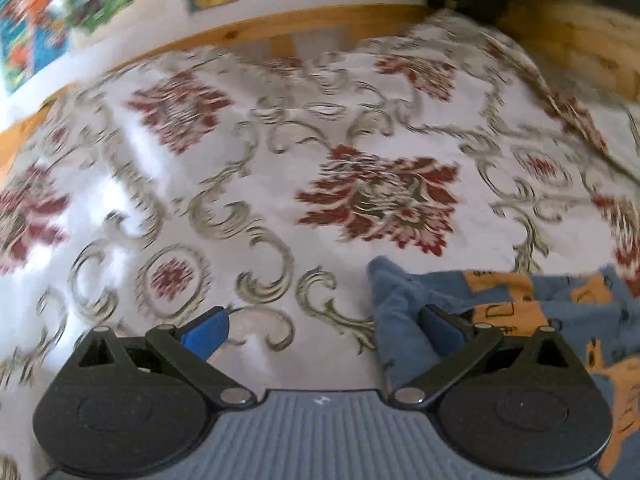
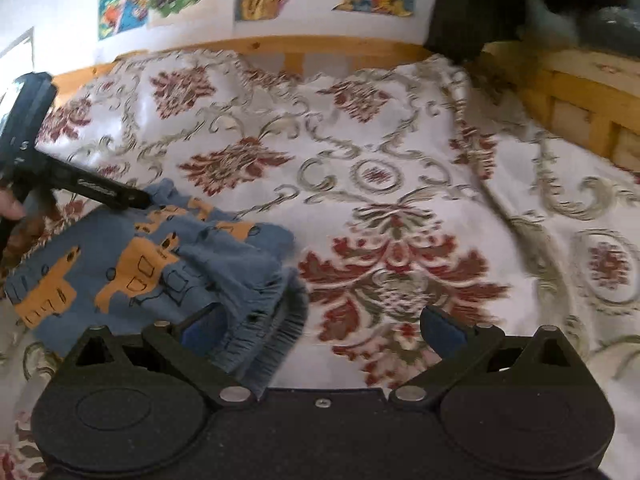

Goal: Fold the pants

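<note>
Blue cotton pants with orange truck prints (image 2: 132,264) lie bunched on the floral bedspread (image 2: 400,208). Both the left gripper (image 1: 324,328) and right gripper (image 2: 320,328) gape wide. Only the right view shows the whole garment.

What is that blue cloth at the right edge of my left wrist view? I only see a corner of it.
Observer: Those are the pants, blue with orange prints, lying bunched on the bedspread.
Operator: Is the other gripper holding them?
Observer: No. The right gripper is open; the ribbed waistband lies against its left finger.
Operator: Where is mine, seen from there?
Observer: The left gripper meets the pants' far edge, with a hand behind it.
</note>
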A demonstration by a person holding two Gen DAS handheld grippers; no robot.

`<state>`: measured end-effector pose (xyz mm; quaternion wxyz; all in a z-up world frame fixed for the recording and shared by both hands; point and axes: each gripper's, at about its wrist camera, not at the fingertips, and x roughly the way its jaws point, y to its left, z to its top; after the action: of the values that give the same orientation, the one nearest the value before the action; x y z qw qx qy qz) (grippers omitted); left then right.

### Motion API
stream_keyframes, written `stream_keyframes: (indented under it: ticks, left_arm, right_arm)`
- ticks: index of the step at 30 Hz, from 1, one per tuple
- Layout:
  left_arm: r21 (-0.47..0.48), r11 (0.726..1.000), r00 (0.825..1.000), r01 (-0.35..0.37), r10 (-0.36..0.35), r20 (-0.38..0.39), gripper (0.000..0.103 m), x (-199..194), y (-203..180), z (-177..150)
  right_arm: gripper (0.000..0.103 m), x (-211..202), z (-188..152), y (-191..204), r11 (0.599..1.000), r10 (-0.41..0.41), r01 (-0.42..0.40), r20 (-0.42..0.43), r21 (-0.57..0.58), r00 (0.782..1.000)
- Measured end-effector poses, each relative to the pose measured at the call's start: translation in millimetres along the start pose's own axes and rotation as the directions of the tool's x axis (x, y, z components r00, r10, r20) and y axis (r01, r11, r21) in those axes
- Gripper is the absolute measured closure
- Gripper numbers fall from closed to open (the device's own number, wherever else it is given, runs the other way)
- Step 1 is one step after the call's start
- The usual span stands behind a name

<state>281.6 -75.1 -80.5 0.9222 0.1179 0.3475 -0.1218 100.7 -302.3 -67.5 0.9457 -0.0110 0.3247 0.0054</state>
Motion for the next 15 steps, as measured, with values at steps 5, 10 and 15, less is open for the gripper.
stream_keyframes:
  ticks: [5, 10, 15]
  left_arm:
    - [-0.089, 0.991, 0.995, 0.096, -0.098, -0.015, 0.000, -46, 6, -14]
    - [-0.038, 0.995, 0.983, 0.092, -0.097, -0.154, 0.000, -60, -1, -57]
    - [-0.213, 0.973, 0.966, 0.086, -0.134, -0.219, 0.000, -80, 23, -70]
  right_arm:
    - [0.001, -16, 4, 12, 1.000, 0.004, -0.003, 0.034, -0.028, 0.999]
    - [0.001, -1, -5, 31, 0.993, -0.010, 0.002, -0.071, -0.119, 0.997]
    - [0.001, -21, -9, 33, 0.994, -0.029, 0.023, -0.054, -0.110, 0.998]
